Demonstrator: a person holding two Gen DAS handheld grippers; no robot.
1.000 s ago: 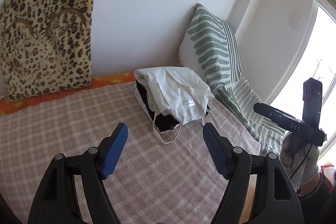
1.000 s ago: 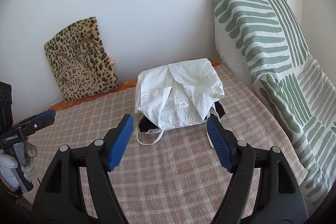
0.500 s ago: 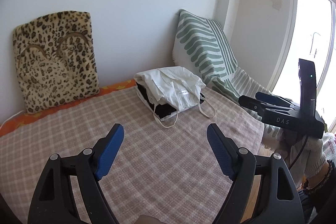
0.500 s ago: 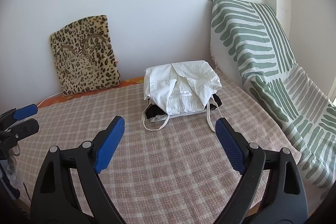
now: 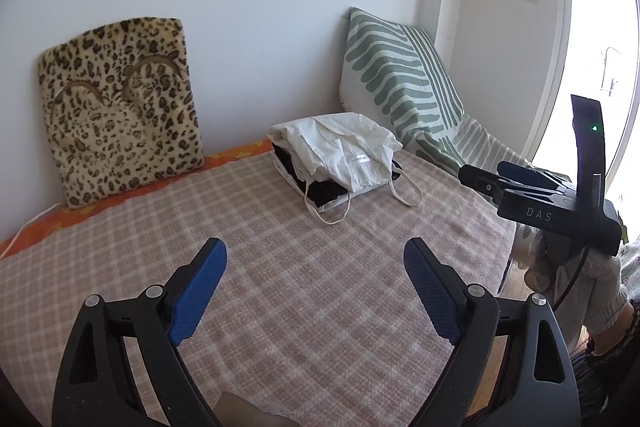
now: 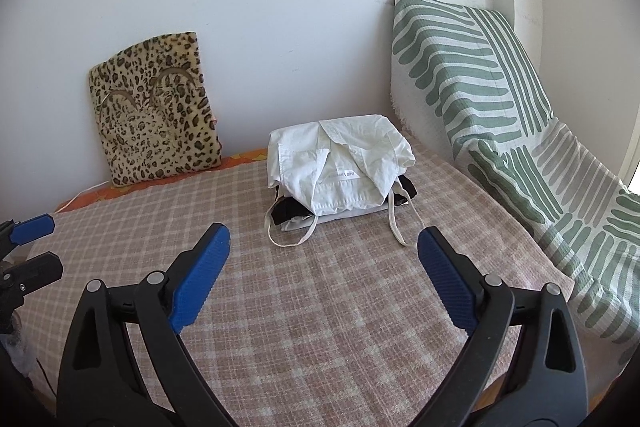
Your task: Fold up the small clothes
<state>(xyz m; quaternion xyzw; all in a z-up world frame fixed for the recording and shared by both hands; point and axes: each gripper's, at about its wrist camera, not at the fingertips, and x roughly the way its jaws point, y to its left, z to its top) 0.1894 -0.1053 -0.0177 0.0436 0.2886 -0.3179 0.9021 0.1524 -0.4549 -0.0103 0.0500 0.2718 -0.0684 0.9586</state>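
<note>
Lying rumpled, white cotton shirt (image 6: 340,163) tops checked woven blanket (image 6: 320,307).

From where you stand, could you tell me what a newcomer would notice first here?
A white folded garment tops a small pile at the back of the checked blanket. A leopard-print cushion leans on the wall to its left, and a green-striped pillow stands in the right corner.

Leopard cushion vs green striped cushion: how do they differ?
The leopard cushion is tan with dark spots and looks furry; the green striped cushion is white with green bars and looks woven. The leopard cushion stands left of the white garment, the green striped cushion right. It also looks larger. Both lean against walls.
</note>
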